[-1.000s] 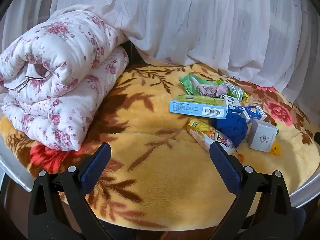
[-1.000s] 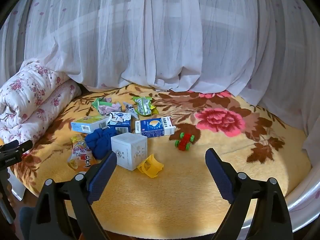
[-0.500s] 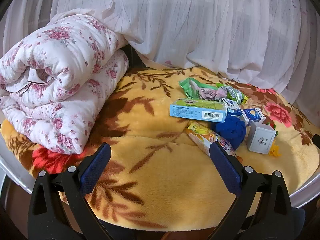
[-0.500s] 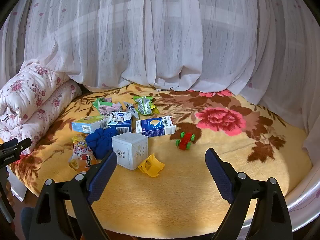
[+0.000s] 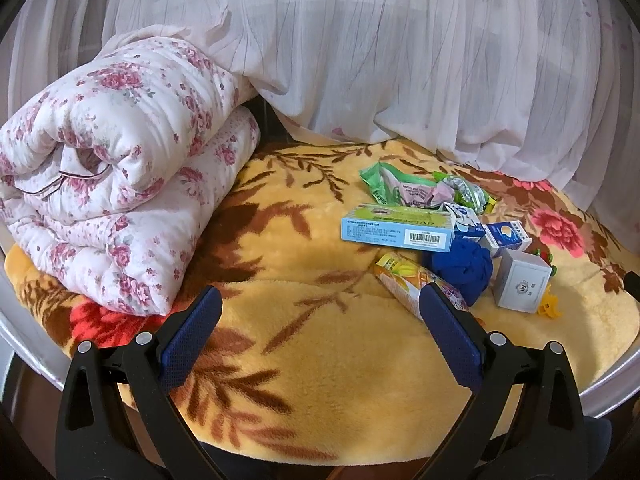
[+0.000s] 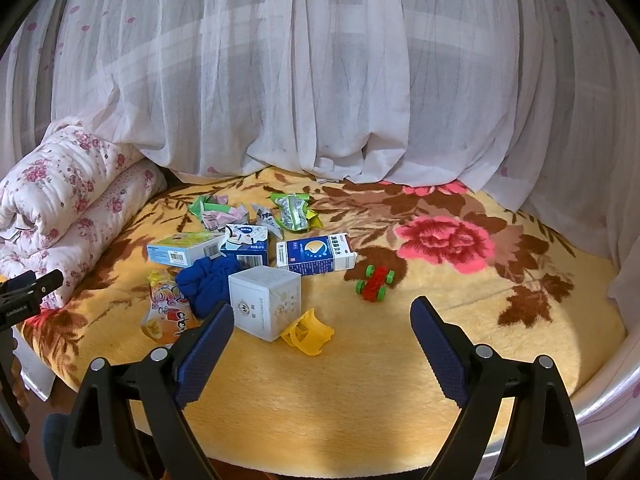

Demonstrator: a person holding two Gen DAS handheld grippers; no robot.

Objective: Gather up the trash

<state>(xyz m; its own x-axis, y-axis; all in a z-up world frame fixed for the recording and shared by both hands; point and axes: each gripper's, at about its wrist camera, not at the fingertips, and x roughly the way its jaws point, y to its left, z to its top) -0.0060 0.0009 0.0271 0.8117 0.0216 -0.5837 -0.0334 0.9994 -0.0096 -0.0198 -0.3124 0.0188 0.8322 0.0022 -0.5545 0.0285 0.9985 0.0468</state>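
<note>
Yellow blanket (image 6: 360, 380) unchanged over the last second; trash pile (image 6: 240, 248) untouched near its left edge. I keep left gripper (image 5: 320, 320) and right gripper (image 6: 322, 328) released, empty. Collection not started.

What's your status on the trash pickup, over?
Left gripper open, empty. Right gripper open, empty. Wrappers and boxes uncollected on blanket. Toy car alongside.

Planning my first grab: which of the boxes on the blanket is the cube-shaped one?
The white box, nearest the right gripper, beside the yellow clip. The other boxes are flat, blue-printed cartons.
</note>
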